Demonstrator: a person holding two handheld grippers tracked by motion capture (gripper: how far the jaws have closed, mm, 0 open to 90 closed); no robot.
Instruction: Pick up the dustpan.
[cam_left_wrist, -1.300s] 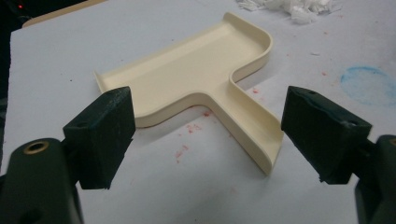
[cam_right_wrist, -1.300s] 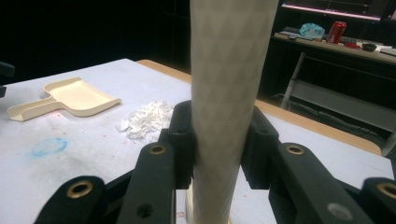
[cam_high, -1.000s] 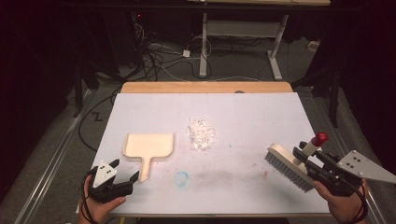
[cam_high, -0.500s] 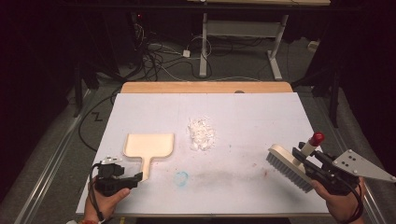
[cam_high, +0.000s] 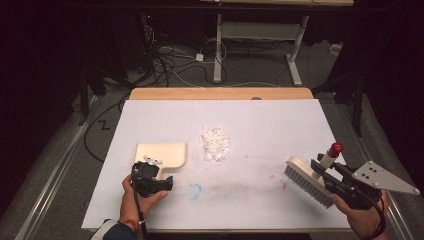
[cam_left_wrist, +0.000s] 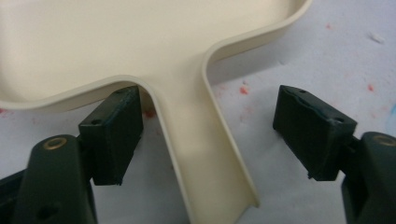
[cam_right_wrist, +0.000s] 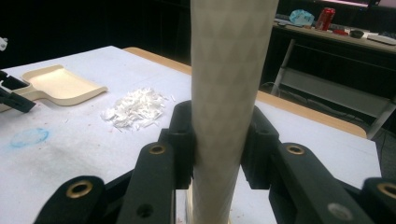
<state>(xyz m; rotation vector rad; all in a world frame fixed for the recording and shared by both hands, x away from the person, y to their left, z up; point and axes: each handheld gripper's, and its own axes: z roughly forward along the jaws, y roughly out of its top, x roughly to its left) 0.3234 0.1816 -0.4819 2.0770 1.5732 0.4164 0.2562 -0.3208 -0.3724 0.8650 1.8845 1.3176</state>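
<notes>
The pile of white paper scraps (cam_high: 216, 143) lies near the middle of the white table (cam_high: 280, 125), and I use it as the landmark. The cream plastic dustpan (cam_high: 161, 155) lies flat just to the left of the pile, with its handle (cam_left_wrist: 205, 154) pointing toward the person. The left gripper (cam_left_wrist: 208, 135) is at this handle: its jaws are spread, one on each side of the handle where it joins the pan, and they do not press it yet. The brush (cam_high: 306, 181) is well to the right of the pile, close to the table's right edge, with the bristles facing down toward the table. The right gripper (cam_right_wrist: 217, 140) has its jaws pressed on the brush handle (cam_right_wrist: 229, 74), which rises between them. The dustpan looks light, stiff and smooth, so I think it can slide away on the table when the scraps are pushed into it; the narrow handle near the pan is a good place to hold it, because the jaws fit around it there. The scraps seem very light and loose, so probably a soft, slow sweep is needed. A faint blue stain (cam_high: 195, 190) is on the table, nearer to the person than the pile.
</notes>
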